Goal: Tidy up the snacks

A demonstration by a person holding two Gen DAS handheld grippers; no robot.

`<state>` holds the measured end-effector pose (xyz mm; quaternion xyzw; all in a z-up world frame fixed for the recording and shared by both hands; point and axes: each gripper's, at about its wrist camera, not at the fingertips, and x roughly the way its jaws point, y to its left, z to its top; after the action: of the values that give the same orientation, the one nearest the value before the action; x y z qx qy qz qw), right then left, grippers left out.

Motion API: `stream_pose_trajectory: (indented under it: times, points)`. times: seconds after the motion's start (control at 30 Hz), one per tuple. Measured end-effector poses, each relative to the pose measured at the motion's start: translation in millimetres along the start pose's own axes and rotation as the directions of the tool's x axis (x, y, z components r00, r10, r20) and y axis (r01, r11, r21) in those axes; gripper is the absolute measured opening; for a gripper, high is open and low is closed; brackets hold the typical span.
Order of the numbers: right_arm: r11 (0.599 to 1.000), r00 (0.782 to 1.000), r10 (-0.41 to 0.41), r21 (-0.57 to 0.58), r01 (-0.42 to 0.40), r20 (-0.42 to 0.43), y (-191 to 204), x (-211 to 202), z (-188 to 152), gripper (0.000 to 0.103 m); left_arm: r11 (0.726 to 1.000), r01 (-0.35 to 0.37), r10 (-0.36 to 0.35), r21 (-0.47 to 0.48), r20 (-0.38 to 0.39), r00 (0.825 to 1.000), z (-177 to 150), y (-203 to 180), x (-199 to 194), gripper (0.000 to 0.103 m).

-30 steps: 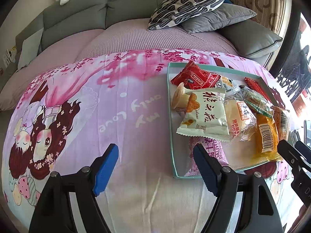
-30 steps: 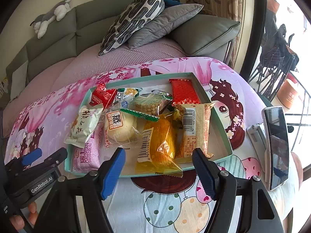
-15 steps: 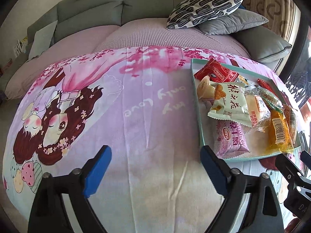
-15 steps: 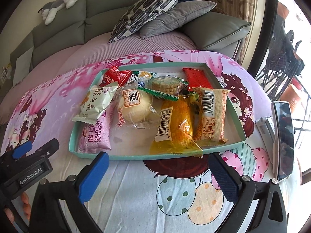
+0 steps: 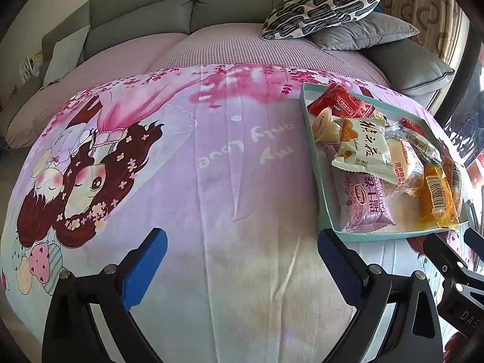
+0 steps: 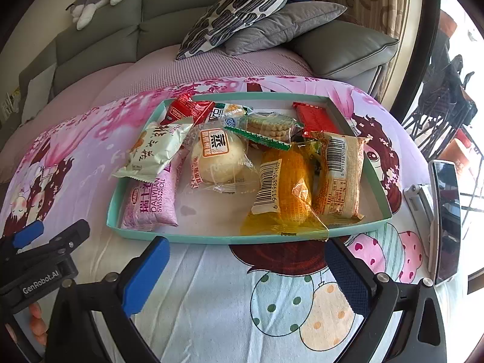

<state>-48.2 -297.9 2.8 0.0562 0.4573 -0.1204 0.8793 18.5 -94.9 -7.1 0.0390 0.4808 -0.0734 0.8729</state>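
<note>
Right now your left gripper (image 5: 240, 267) hangs over bare cloth (image 5: 211, 181), its blue fingers spread wide with nothing between them; the tray (image 5: 320, 181) lies off to its right, just beyond the right finger. Your right gripper (image 6: 246, 275) is likewise wide open and empty, hovering just short of the tray's (image 6: 211, 237) near wall and centred on it. The snacks sit piled inside the tray: a pink roll (image 6: 154, 202) lies along the left side, with a pale green pack (image 6: 154, 148) resting partly on top of it. Beside them in the middle is a clear-wrapped bun (image 6: 219, 160). To the right of the bun an orange pack (image 6: 286, 187) reaches the near wall, its wrapper hanging over the edge, and a tan pack (image 6: 340, 175) lies against it on the right. At the far side you have a red pack (image 6: 189, 110) in the left corner, a cracker pack (image 6: 267, 125) in the middle, and a red bar (image 6: 314, 118) toward the right wall. A phone (image 6: 446, 220) rests on the cloth well to the right of the tray. Behind the table, a patterned pillow (image 6: 239, 9) leans on a grey pillow (image 6: 284, 27) on the sofa (image 6: 99, 51).
</note>
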Motion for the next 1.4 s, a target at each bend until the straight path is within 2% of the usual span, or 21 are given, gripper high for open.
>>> stream_pose_trajectory:
  times: [0.53,1.4]
  points:
    - [1.000,1.000,0.007,0.011,-0.007,-0.007,-2.9,7.5,1.3,0.103,0.998,-0.059,0.059,-0.012,-0.004,0.998,0.9,0.1,6.3,0.100]
    - [1.000,1.000,0.008,0.007,-0.008,-0.008,-0.3,11.5,2.6,0.103,0.999,-0.045,0.045,0.008,-0.002,0.999,1.4,-4.5,16.3,0.100]
